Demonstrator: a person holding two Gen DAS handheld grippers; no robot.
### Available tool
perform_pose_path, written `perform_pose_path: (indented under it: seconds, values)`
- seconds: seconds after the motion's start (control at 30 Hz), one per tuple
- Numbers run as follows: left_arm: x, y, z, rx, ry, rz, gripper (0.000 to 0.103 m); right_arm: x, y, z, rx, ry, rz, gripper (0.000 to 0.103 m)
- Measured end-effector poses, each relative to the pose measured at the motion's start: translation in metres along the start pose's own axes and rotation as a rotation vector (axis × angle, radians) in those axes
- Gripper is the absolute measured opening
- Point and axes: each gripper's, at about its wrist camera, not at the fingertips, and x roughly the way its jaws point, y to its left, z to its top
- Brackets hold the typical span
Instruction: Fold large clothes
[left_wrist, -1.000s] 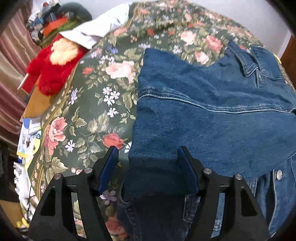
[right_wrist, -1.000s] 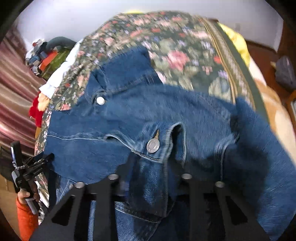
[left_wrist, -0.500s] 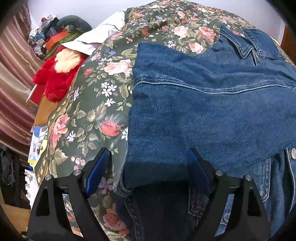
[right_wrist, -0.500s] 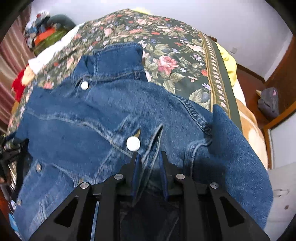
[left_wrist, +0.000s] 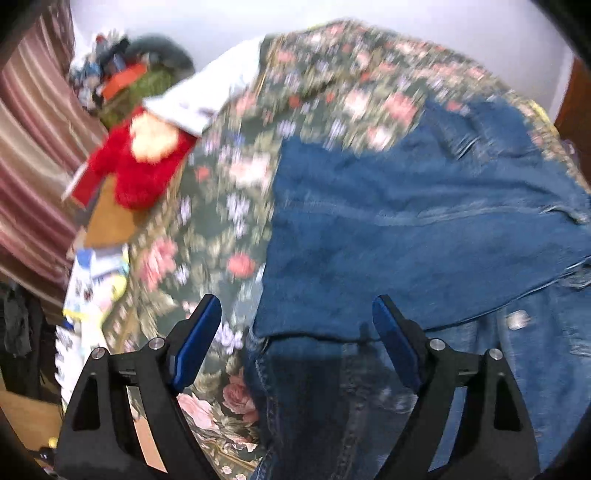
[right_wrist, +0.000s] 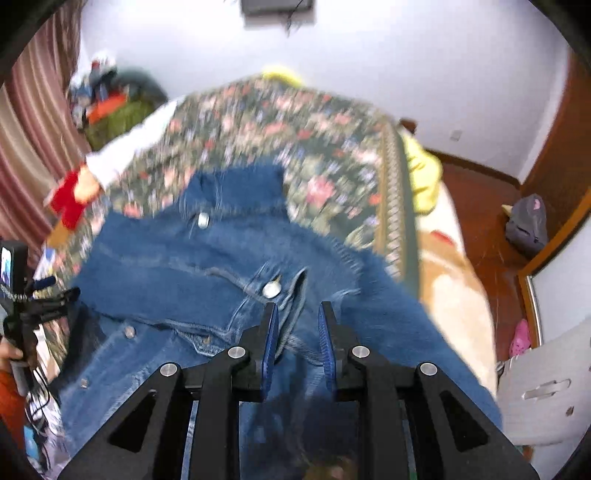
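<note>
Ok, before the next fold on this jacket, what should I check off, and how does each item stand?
1. Left gripper open, holding nothing: ok.
2. Right gripper clamped on denim jacket: fingers close together with denim between them; cannot tell.
3. Folded panel lies flat: ok.
4. Red plush toy apart from the jacket: ok.
5. Both views sharp: not ok, motion blur.

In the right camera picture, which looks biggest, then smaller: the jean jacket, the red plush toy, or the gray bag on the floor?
1. Jacket, by far.
2. and 3. Red toy and gray bag look about alike; both are far off and blurred, so no ranking.
</note>
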Motion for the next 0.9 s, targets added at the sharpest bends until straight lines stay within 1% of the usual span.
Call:
perform_pose_path:
  seconds: [0.1, 0.17, 0.2, 0.23, 0.33, 0.43, 0.47, 0.5, 0.57, 0.6, 0.63, 0.7, 0.73, 0.77, 0.8, 0.83, 0.87, 0.9]
  values:
    - [-0.030, -0.016, 0.014, 0.024, -0.070, -0.040, 0.085, -0.029, -0.025, -0.009, 0.041, -0.056, -0.048, 0.018]
    - [-0.046, -0.029, 0.023, 0.037, -0.109, -0.081, 0.085, -0.037, -0.043, -0.021, 0.062, -0.061, -0.090, 0.018]
    - [-0.054, -0.038, 0.028, 0.044, -0.124, -0.111, 0.085, -0.035, -0.054, -0.027, 0.075, -0.045, -0.104, 0.018]
    - [-0.058, -0.045, 0.030, 0.048, -0.131, -0.133, 0.085, -0.029, -0.064, -0.036, 0.090, -0.013, -0.115, 0.018]
    - [-0.066, -0.070, 0.039, 0.074, -0.139, -0.190, 0.085, 0.004, -0.092, -0.069, 0.150, 0.143, -0.136, 0.018]
    - [-0.070, -0.101, 0.040, 0.129, -0.141, -0.208, 0.085, 0.034, -0.113, -0.108, 0.212, 0.274, -0.152, 0.018]
    - [-0.070, -0.110, 0.040, 0.149, -0.141, -0.215, 0.085, 0.040, -0.117, -0.120, 0.219, 0.296, -0.166, 0.018]
    - [-0.070, -0.122, 0.041, 0.174, -0.140, -0.224, 0.085, 0.040, -0.120, -0.130, 0.217, 0.291, -0.169, 0.018]
    - [-0.070, -0.141, 0.040, 0.208, -0.135, -0.237, 0.085, 0.030, -0.118, -0.145, 0.184, 0.220, -0.166, 0.018]
    - [-0.069, -0.151, 0.041, 0.225, -0.129, -0.245, 0.085, 0.025, -0.115, -0.150, 0.161, 0.206, -0.183, 0.020]
    - [-0.068, -0.158, 0.042, 0.237, -0.123, -0.251, 0.085, 0.022, -0.113, -0.153, 0.144, 0.200, -0.198, 0.023]
    - [-0.065, -0.175, 0.044, 0.259, -0.111, -0.260, 0.085, 0.017, -0.111, -0.158, 0.132, 0.188, -0.237, 0.040]
    - [-0.063, -0.184, 0.045, 0.271, -0.104, -0.266, 0.085, 0.014, -0.112, -0.160, 0.130, 0.184, -0.251, 0.044]
    - [-0.063, -0.191, 0.045, 0.281, -0.101, -0.274, 0.085, 0.009, -0.112, -0.161, 0.130, 0.180, -0.269, 0.054]
    - [-0.062, -0.197, 0.046, 0.291, -0.101, -0.283, 0.085, 0.006, -0.114, -0.163, 0.134, 0.176, -0.293, 0.069]
    - [-0.063, -0.205, 0.047, 0.306, -0.104, -0.293, 0.085, 0.000, -0.118, -0.165, 0.146, 0.170, -0.325, 0.078]
    - [-0.063, -0.211, 0.047, 0.318, -0.108, -0.299, 0.085, -0.006, -0.124, -0.167, 0.173, 0.160, -0.350, 0.090]
    - [-0.062, -0.218, 0.048, 0.337, -0.115, -0.304, 0.085, -0.016, -0.133, -0.170, 0.217, 0.142, -0.341, 0.091]
